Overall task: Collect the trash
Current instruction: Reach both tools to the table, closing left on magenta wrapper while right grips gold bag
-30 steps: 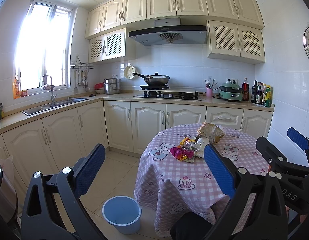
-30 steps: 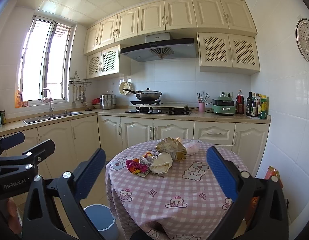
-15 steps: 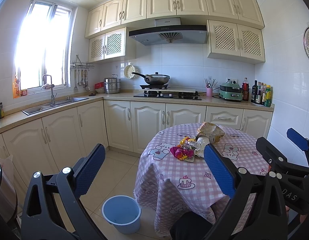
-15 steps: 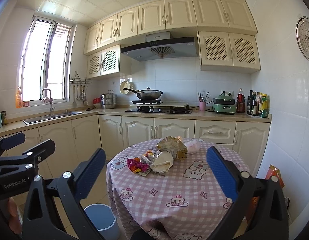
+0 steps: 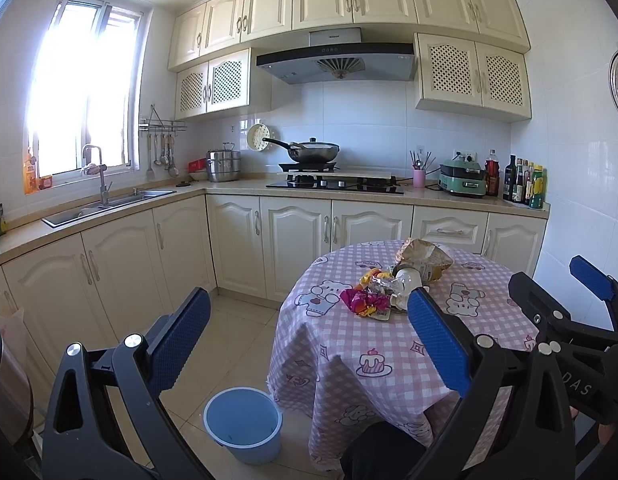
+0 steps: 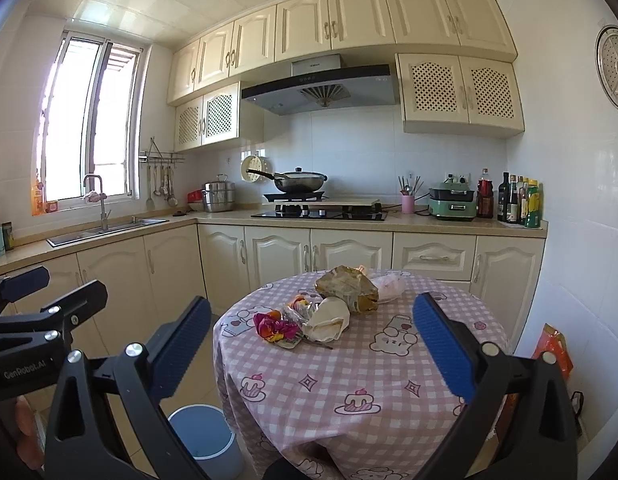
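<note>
Left wrist view: left gripper (image 5: 307,322) and right gripper (image 6: 311,326) gape empty, apparently short of trash (image 6: 321,312).

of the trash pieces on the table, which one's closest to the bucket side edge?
The magenta crumpled wrapper. It lies at the pile's left end; the white paper cup and brown bag sit farther right.

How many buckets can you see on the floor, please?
1: a blue bucket stands on the floor tiles left of the round table. The tablecloth may hide others.
</note>
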A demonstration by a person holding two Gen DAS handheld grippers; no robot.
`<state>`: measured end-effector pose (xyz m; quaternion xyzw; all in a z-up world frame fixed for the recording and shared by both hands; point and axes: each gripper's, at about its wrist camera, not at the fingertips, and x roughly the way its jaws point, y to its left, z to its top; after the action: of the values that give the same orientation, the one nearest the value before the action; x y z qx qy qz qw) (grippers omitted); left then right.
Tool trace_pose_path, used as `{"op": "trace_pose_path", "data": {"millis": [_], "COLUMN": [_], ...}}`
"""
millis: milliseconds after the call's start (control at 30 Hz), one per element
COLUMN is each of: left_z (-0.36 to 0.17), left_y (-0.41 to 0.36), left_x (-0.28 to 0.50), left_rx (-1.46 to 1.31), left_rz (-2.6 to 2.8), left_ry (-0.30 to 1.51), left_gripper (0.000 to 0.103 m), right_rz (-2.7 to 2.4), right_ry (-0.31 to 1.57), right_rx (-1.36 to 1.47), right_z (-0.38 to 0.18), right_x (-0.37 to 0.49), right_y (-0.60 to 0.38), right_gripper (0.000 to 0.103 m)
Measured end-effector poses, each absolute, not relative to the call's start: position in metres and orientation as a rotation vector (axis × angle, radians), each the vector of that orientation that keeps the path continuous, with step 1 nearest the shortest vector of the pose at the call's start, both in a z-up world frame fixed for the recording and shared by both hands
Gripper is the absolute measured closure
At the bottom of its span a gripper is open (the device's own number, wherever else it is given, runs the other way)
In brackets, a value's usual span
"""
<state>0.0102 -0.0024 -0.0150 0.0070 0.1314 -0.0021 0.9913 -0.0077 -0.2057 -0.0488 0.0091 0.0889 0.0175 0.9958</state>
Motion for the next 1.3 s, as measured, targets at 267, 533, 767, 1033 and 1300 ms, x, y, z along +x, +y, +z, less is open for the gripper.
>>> {"op": "trace_pose_path", "data": {"millis": [267,533,767,1033,1300], "left_z": [-0.025,-0.05,-0.075,-0.113,-0.143], "left_y": [-0.001,-0.015,-0.04,-0.055,-0.062], "left_x": [0.05,0.115,0.187,0.267,0.315], "left_rx": [-0.001,0.003,0.035,0.045,0.012], "left_rz": [-0.018,-0.058,-0.119,-0.173,-0.256], "left_ry": [0.346,0.481,0.591,0.729,0.813], "left_gripper": [0.008,0.008,0.008,0.028,0.039], "right_rz": [0.028,-0.015,-0.064,-0.095,-0.103], "right_ry": [0.251,0.37,0.461,0.51,0.485], "right_rx": [0.054,0.114,0.151,0.205,0.194], "right_z": [-0.062,-0.089,-0.117,-0.135,-0.129], "right_x": [0.029,0.088,0.15,0.212,0.26], "right_y": [-0.221,-0.248,-0.268,-0.284,-0.289], "right_gripper": [0.005,0.004,0.004,0.005,0.005]}}
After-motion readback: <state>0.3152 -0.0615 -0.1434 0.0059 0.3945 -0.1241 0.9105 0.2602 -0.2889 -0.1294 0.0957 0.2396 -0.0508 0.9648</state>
